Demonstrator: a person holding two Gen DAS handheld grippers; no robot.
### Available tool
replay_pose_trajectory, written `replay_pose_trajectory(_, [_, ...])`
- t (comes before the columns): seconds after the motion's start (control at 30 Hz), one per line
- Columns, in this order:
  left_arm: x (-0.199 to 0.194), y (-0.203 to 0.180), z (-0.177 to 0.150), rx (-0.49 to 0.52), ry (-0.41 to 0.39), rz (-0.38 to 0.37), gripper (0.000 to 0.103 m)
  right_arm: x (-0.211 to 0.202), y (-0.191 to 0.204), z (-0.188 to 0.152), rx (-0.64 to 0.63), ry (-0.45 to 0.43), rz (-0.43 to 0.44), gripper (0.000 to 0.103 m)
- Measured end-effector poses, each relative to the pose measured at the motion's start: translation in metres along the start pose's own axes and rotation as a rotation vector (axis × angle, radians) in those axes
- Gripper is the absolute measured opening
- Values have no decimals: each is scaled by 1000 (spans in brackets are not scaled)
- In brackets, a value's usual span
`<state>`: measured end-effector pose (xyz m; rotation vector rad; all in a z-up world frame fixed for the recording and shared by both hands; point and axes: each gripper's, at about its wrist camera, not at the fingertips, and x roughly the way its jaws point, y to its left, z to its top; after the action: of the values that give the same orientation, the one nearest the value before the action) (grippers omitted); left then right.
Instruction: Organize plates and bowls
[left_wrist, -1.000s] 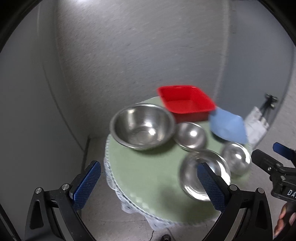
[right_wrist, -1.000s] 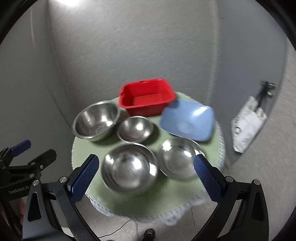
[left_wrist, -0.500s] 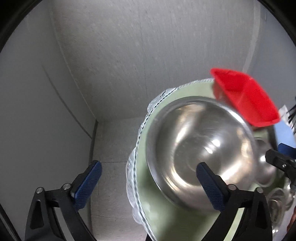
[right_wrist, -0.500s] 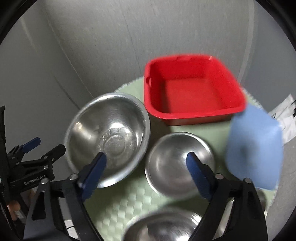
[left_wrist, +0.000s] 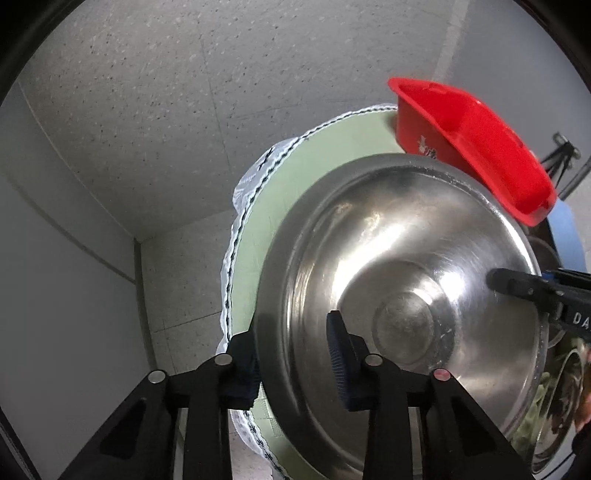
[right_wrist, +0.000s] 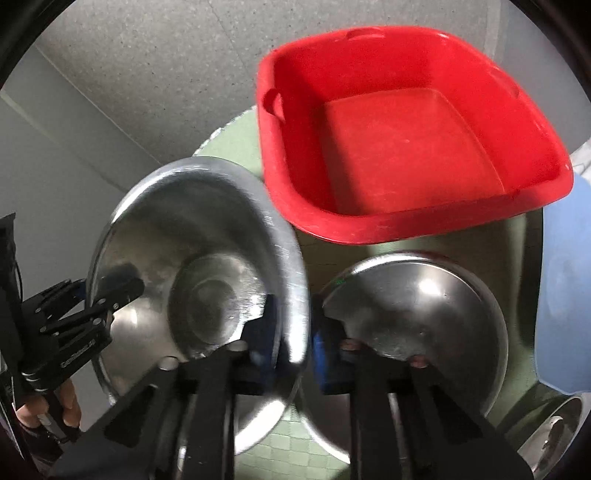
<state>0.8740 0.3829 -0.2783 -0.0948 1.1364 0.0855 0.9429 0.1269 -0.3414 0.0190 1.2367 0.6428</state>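
A large steel bowl (left_wrist: 406, 266) stands on the round green table (left_wrist: 314, 162), left of a red tub (left_wrist: 476, 147). My left gripper (left_wrist: 291, 354) is shut on the bowl's near-left rim, one finger inside and one outside. In the right wrist view my right gripper (right_wrist: 295, 332) is shut on the right rim of the same large bowl (right_wrist: 177, 240), with the left gripper (right_wrist: 110, 291) opposite. A smaller steel bowl (right_wrist: 417, 295) sits right beside it, in front of the red tub (right_wrist: 399, 140).
A pale blue plate (right_wrist: 561, 295) lies at the right. Another steel bowl (right_wrist: 554, 439) sits at the lower right. The table has a white lace edge (left_wrist: 231, 258). Grey walls and floor lie behind and to the left.
Both grippers moved in from above the table onto the large bowl and closed on opposite sides of its rim.
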Motion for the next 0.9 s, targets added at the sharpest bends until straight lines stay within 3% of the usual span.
replay_pose_trajectory(0.2, [-17, 16, 7, 11, -38, -52, 22, -16, 2, -5, -8, -10, -30, 17])
replay_pose_trajectory(0.37, [-49, 22, 14, 26, -119, -81, 22, -31, 5, -8, -15, -24, -28, 19])
replay_pose_trajectory(0.63, [-84, 24, 22, 64, -245, -111, 23, -83, 3, -1, -30, -125, -10, 19])
replay_pose_trajectory(0.77, [-90, 15, 45, 103, -292, -143, 23, -103, -11, 19, -16, -190, -37, 19])
replay_pose_trajectory(0.9, [-69, -8, 81, 155, -317, -182, 23, -117, -43, 51, 28, -248, -75, 23])
